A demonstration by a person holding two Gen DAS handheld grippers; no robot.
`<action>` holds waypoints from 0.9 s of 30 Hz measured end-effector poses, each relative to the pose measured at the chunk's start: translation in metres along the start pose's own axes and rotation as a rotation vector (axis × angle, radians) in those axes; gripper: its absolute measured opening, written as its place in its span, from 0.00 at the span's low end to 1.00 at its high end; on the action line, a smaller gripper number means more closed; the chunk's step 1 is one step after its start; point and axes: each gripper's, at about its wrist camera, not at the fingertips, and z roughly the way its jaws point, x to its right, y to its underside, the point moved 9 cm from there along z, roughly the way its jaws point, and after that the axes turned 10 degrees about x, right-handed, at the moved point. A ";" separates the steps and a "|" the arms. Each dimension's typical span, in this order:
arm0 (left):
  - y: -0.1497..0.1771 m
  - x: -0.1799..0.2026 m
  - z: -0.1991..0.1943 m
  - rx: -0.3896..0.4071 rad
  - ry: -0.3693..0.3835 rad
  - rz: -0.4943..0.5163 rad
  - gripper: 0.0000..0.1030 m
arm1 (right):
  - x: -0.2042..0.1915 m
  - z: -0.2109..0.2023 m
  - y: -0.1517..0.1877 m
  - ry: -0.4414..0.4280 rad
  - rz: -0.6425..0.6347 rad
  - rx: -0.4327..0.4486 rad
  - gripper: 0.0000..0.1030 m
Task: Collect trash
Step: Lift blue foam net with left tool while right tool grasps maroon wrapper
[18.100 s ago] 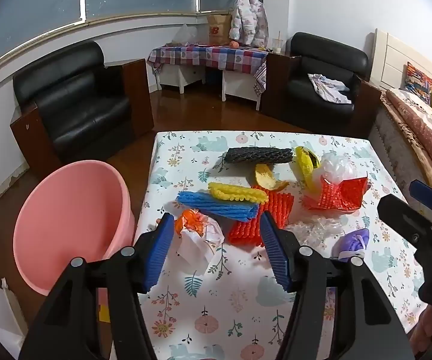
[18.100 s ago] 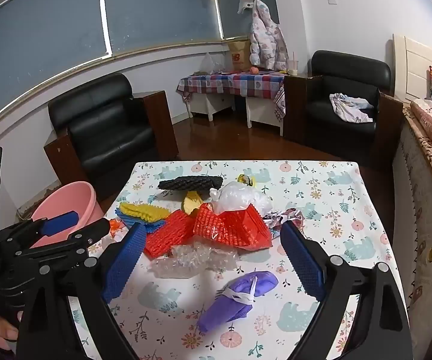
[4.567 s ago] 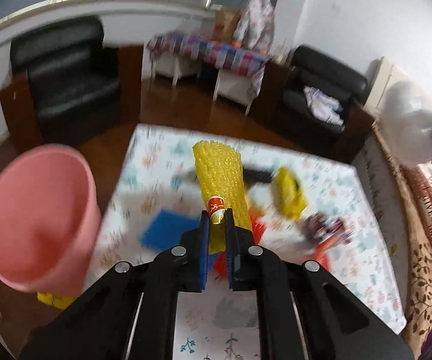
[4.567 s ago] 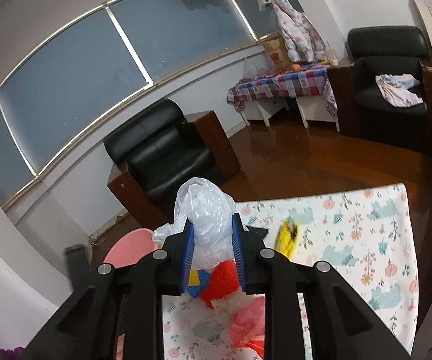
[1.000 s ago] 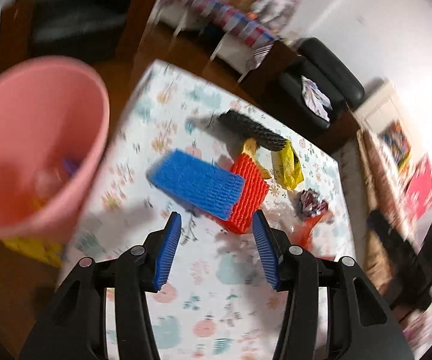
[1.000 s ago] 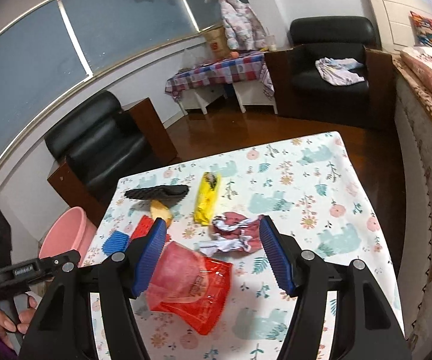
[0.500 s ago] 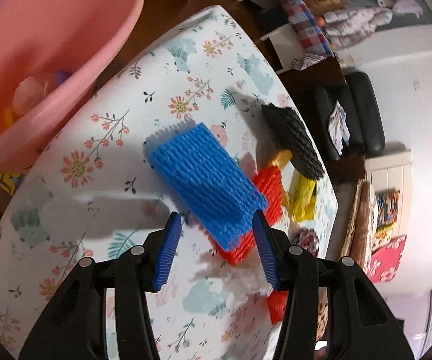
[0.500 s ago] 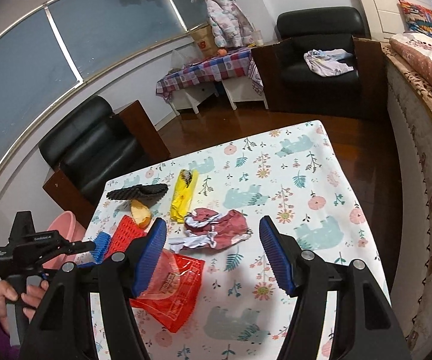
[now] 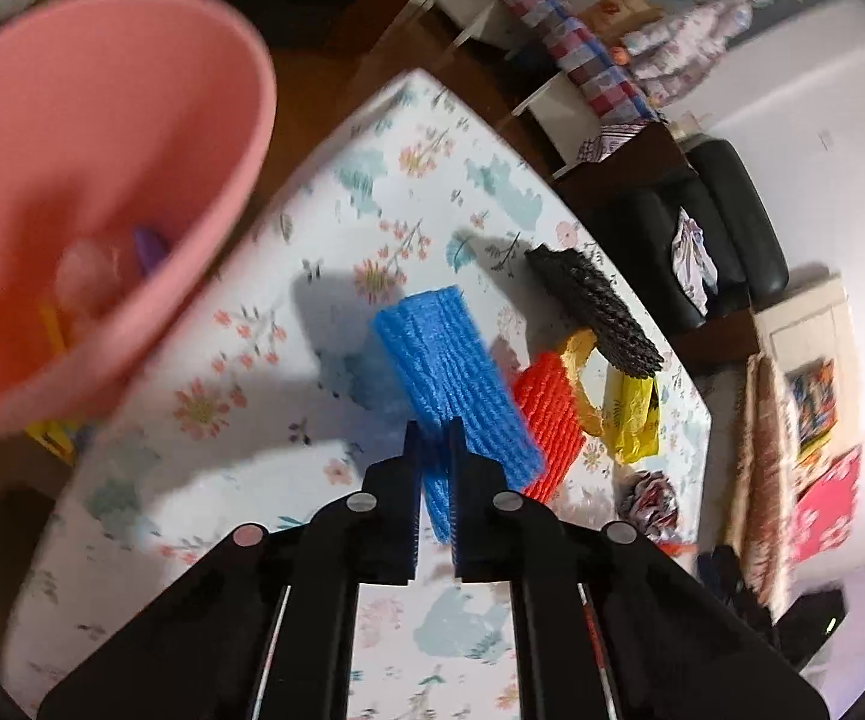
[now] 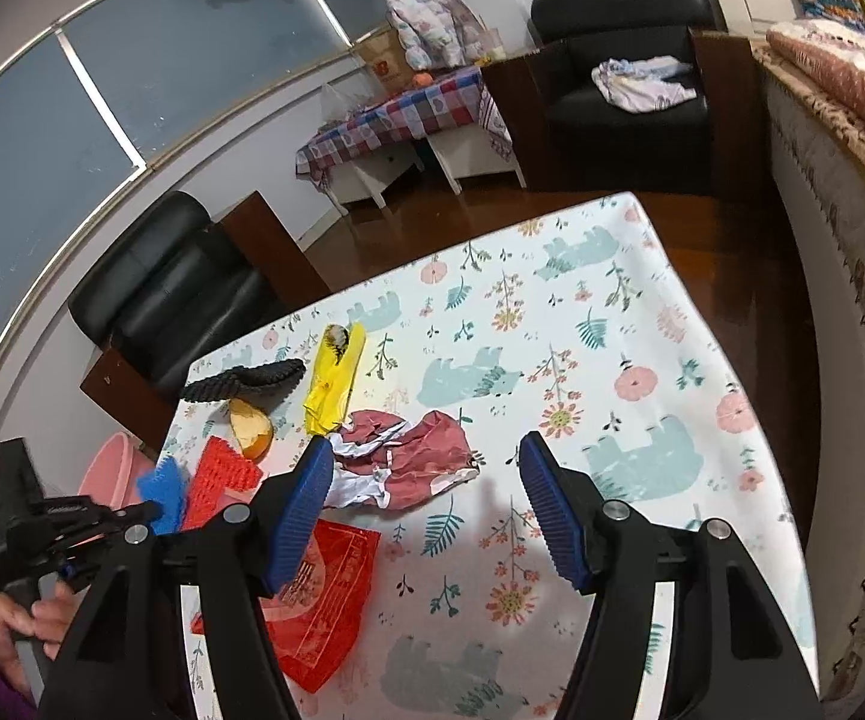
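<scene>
- Pink bin stands off the table's left edge.
- Left gripper pinches blue foam, lifted near that edge.
- Bare cloth fills the table's right half.
- Right gripper gapes wide over the crumpled wrapper; red bag below its left finger.

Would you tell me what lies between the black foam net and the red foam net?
A yellow-orange peel scrap lies between the black foam net and red foam net, clearest in the right wrist view.

A home living room: 2 black armchairs, a floral-clothed table, hanging clothes and large windows.
</scene>
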 end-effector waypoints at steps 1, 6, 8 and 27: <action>-0.002 0.002 -0.006 0.020 -0.002 0.033 0.07 | -0.001 0.004 0.001 -0.001 0.003 -0.009 0.62; -0.008 0.008 -0.026 0.091 -0.003 0.142 0.07 | -0.004 0.023 0.009 0.026 -0.006 -0.052 0.62; -0.008 0.012 -0.033 0.110 0.004 0.174 0.07 | -0.002 0.032 0.014 0.052 -0.009 -0.072 0.62; -0.006 0.029 -0.061 0.197 0.046 0.316 0.07 | -0.013 0.005 0.008 0.089 -0.088 0.010 0.34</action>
